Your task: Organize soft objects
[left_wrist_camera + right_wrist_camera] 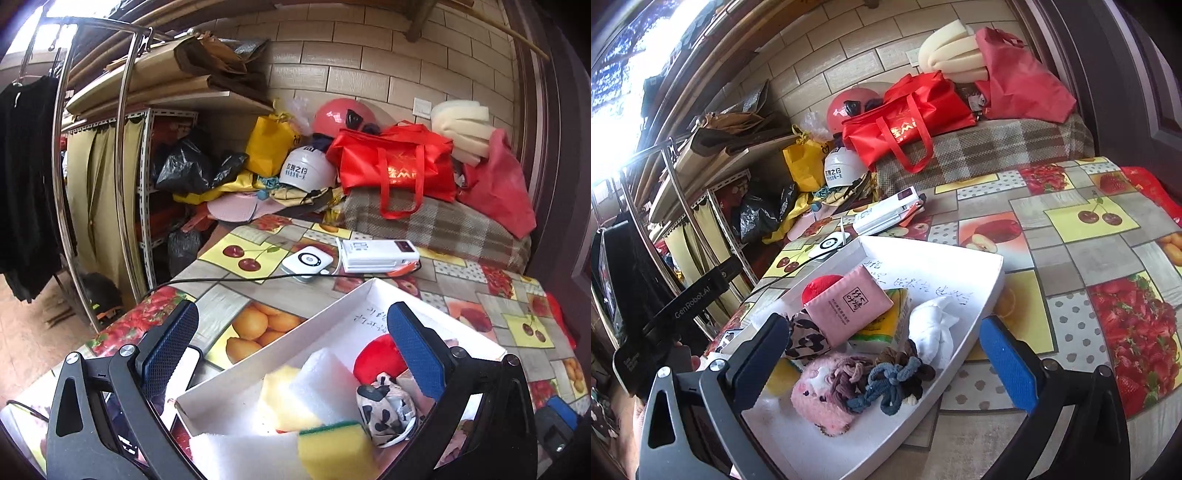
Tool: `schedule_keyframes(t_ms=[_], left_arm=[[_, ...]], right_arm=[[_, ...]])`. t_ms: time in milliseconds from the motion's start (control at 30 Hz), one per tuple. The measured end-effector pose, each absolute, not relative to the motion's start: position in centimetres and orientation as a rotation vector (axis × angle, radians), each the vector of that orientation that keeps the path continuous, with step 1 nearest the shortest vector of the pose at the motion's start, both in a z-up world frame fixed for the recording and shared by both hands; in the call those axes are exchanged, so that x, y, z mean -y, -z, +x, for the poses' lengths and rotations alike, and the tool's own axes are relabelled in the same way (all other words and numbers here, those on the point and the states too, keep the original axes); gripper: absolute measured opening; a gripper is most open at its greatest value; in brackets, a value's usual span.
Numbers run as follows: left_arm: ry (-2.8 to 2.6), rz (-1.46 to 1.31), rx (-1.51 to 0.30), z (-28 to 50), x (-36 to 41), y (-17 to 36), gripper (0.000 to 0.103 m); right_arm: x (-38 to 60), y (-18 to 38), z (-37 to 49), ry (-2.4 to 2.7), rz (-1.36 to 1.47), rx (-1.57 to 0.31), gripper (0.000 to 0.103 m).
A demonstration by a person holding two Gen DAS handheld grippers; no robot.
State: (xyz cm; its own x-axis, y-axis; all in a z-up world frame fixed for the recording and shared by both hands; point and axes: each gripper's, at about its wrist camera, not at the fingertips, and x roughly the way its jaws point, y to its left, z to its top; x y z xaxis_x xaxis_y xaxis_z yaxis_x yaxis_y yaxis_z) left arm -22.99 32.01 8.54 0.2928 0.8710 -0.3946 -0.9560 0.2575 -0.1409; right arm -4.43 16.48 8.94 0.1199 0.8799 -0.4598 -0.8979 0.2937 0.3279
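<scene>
Right wrist view shows the right gripper [882,354] open over the white tray [991,291], left gripper [291,339] open too; the pink plush [822,398] looks light and squashy, best pinched across its middle.

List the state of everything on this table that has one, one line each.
left tongs: open, holding nothing, over the box
right tongs: open, holding nothing, over the box
white box: lidless, filled with soft items
pink pouch: lying flat on the pile
white cloth: bunched up
hair ties: tangled together
power bank: cable plugged in
</scene>
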Motion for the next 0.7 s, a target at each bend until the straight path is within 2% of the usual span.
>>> schedule_keyframes(t_ms=[267,567,700], left_arm=[[-1.205,-0.372,-0.282,-22.3,-32.1,-7.8,0.103],[-0.969,-0.402,-0.420,-18.6,-32.3,-6.1,0.103],[-1.001,-0.354,-0.381,-18.8,-31.4,-7.1,0.103]], right_arm=[[-16.1,-8.8,-4.6,-1.311,-0.019,-0.662,0.103],[-15.8,-8.7,-4.7,-1.321,-0.004,-0.673,0.103],[-15.3,-8.9,-4.6,-1.322,0.011,-0.667,0.103]])
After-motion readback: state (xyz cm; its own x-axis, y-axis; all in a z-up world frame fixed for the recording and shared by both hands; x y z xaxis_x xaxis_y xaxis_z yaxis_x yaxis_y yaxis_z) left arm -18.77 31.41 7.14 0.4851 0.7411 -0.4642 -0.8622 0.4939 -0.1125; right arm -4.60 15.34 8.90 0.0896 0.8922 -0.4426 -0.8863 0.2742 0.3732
